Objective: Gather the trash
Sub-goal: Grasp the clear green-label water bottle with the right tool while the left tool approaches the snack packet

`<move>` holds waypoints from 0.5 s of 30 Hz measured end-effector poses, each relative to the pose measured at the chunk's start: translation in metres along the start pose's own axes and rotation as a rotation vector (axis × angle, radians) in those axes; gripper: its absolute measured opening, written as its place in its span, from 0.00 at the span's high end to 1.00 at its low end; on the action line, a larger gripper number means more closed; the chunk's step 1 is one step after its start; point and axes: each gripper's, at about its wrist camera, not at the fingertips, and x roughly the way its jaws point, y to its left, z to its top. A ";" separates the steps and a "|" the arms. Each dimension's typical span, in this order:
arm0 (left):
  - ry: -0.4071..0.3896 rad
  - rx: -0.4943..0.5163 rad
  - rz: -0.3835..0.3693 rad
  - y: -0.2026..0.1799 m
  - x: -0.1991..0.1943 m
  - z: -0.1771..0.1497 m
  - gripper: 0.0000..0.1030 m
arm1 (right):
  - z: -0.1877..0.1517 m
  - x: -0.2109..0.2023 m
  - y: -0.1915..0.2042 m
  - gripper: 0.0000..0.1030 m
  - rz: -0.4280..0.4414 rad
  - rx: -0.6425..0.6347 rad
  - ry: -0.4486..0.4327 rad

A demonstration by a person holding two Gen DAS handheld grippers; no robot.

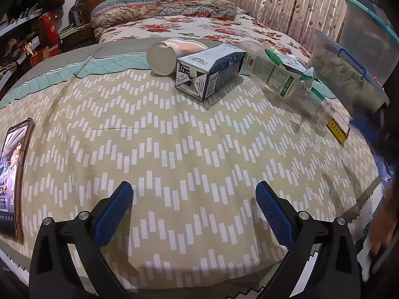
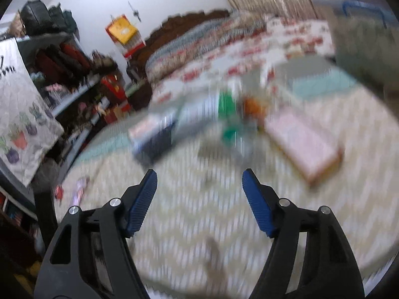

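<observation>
Trash lies in a row across the far part of the bed's chevron blanket (image 1: 174, 149). A white cup (image 1: 161, 58) lies on its side. Beside it is a crushed blue and white carton (image 1: 208, 71), then a green and white carton (image 1: 276, 73) and a small yellow-labelled box (image 1: 338, 127). My left gripper (image 1: 194, 199) hovers open over bare blanket, well short of the row. In the blurred right wrist view my right gripper (image 2: 199, 182) is open with nothing between its fingers. Ahead of it I make out the blue carton (image 2: 152, 134), a green item (image 2: 228, 114) and a flat pinkish box (image 2: 303, 142).
A phone (image 1: 13, 174) with a lit screen lies at the blanket's left edge. A clear storage bin (image 1: 349, 67) with a blue handle stands at the right. Pillows (image 1: 159, 7) and a floral sheet lie behind the trash. Cluttered shelves (image 2: 62, 74) line the left wall.
</observation>
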 end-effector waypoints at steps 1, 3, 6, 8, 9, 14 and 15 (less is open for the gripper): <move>0.001 -0.003 -0.004 -0.001 0.000 0.000 0.08 | 0.012 0.004 -0.002 0.31 -0.001 0.001 -0.006; 0.000 -0.008 -0.012 0.000 -0.001 0.000 0.08 | 0.044 0.024 -0.010 0.33 -0.004 0.010 0.011; 0.001 -0.003 -0.019 0.001 -0.002 0.000 0.08 | 0.071 0.059 -0.025 0.44 -0.024 0.051 0.064; 0.004 0.005 -0.020 0.001 -0.003 0.000 0.08 | 0.078 0.081 -0.035 0.49 -0.025 0.082 0.119; 0.007 0.005 -0.026 0.002 -0.003 0.000 0.08 | 0.078 0.090 -0.037 0.53 -0.023 0.087 0.143; 0.015 -0.055 -0.101 0.021 -0.007 0.009 0.08 | 0.050 0.090 -0.017 0.58 0.082 0.049 0.228; 0.010 -0.074 -0.117 0.025 -0.009 0.012 0.08 | 0.038 0.084 -0.007 0.58 0.126 0.026 0.246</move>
